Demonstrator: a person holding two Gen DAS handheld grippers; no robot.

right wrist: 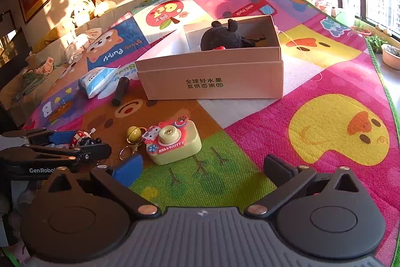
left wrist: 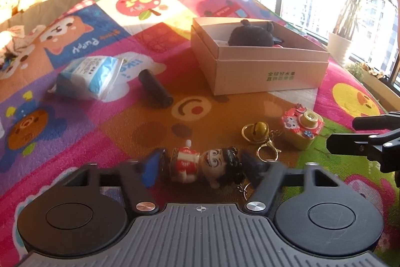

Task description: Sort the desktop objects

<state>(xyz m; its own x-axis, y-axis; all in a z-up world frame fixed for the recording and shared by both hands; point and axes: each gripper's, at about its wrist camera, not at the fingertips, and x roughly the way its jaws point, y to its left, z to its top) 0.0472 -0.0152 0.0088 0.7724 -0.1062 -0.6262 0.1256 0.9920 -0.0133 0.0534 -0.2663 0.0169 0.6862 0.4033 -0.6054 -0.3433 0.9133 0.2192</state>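
A small doll figure (left wrist: 200, 164) in red and white with black hair lies on its side on the play mat (left wrist: 125, 131). My left gripper (left wrist: 201, 168) is shut on it, one pad at its feet and one at its hair. The right wrist view shows that grip from the side, the doll (right wrist: 82, 138) between the left gripper's fingers (right wrist: 62, 137). My right gripper (right wrist: 203, 170) is open over a green patch of mat, nothing between its fingers. A pink and yellow toy camera (right wrist: 172, 143) sits just ahead of it, to the left. An open cardboard box (right wrist: 212, 81) holds a black plush toy (right wrist: 222, 39).
A gold bell keychain (left wrist: 260, 134) lies between the doll and the toy camera (left wrist: 302, 126). A black cylinder (left wrist: 156, 88) and a blue and white tissue pack (left wrist: 87, 78) lie left of the box (left wrist: 257, 69). Potted plants stand by the window on the right.
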